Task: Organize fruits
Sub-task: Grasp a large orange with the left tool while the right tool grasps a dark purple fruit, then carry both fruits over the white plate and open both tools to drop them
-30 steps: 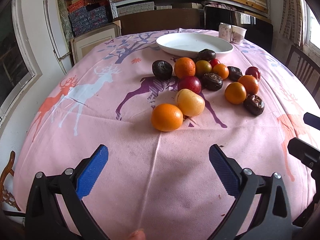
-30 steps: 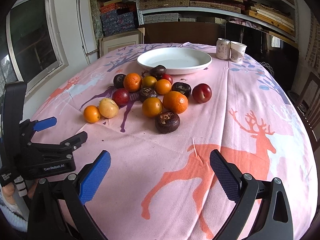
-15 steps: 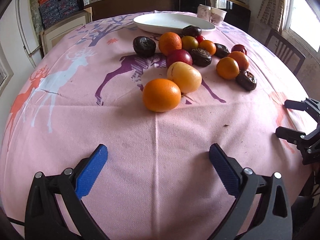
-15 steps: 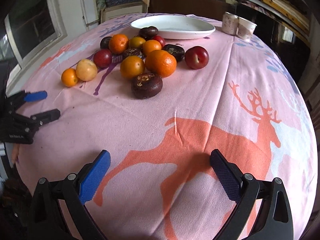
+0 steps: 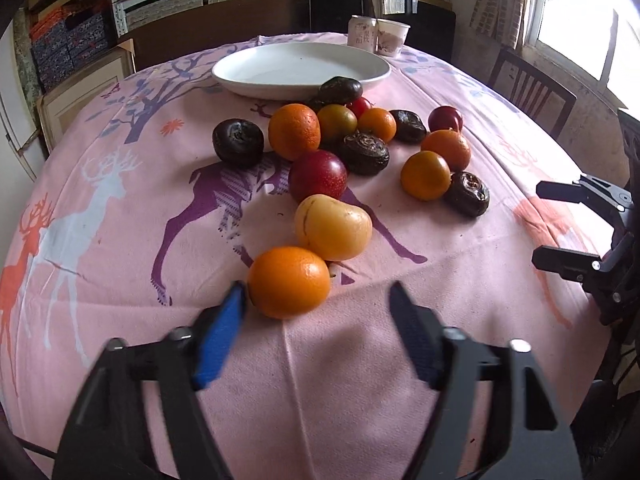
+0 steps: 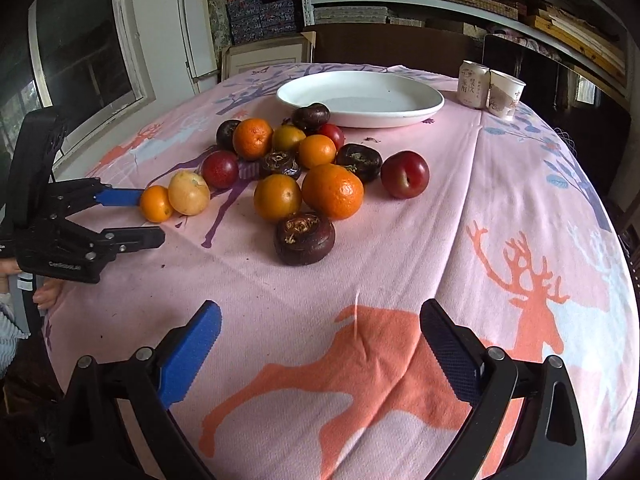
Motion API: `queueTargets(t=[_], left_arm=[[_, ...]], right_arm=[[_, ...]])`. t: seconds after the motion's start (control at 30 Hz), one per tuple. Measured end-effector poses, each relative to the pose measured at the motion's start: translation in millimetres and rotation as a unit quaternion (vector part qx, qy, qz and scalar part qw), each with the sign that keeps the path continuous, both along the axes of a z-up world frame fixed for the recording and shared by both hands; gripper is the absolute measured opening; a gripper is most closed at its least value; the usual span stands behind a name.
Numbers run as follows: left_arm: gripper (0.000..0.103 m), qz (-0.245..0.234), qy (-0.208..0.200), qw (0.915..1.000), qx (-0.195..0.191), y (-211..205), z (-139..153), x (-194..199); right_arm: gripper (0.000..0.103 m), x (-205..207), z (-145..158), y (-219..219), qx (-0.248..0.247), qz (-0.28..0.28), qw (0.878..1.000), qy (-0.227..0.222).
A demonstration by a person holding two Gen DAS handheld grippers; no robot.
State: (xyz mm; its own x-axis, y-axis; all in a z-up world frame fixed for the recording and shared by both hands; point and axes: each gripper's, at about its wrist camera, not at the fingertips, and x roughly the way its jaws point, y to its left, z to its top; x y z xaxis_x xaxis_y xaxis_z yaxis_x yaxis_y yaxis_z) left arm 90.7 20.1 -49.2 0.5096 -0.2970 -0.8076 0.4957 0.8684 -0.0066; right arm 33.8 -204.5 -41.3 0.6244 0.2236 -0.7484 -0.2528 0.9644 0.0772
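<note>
Showing only rightward: left hand-held gripper (image 6: 150, 218) flanking orange (image 6: 155, 203).

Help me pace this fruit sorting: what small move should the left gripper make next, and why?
Probably ease the left gripper forward a little, then close. Its fingers are open, the blue one already beside the nearest orange, which is not yet fully between them. The white plate holds no fruit.

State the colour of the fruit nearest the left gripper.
Orange. The fruit shows best in the left wrist view, beside the left gripper.
</note>
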Motion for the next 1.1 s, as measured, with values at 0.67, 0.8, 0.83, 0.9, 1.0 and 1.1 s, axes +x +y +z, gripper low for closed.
queueTargets(t=[0.67, 0.8, 0.83, 0.9, 1.0, 1.1], left_arm=[[0.043, -0.007, 0.003, 0.9998, -0.018, -2, -3, 9], [0.043, -0.003, -0.008, 0.9995, -0.029, 3, 5, 2], [0.043, -0.002, -0.015, 0.9993, -0.033, 5, 12, 2], [0.043, -0.001, -0.029, 0.9985, -0.046, 7, 31, 6], [0.043, 0.003, -0.061, 0.9965, -0.058, 1, 63, 28], [0.043, 0.008, -0.078, 0.9943, -0.072, -17, 82, 67]], right_arm=[[0.040, 63, -11, 14, 0.053, 0.030, 0.997, 0.053], [0.040, 59, -9, 11, 0.058, 0.038, 0.997, 0.046], [0.040, 56, -5, 10, 0.059, 0.040, 0.997, 0.038], [0.040, 51, 10, 4, 0.070, 0.042, 0.997, 0.019], [0.040, 63, 40, -10, 0.087, 0.026, 0.996, -0.019], [0.040, 98, 58, -19, 0.102, -0.001, 0.994, -0.044]])
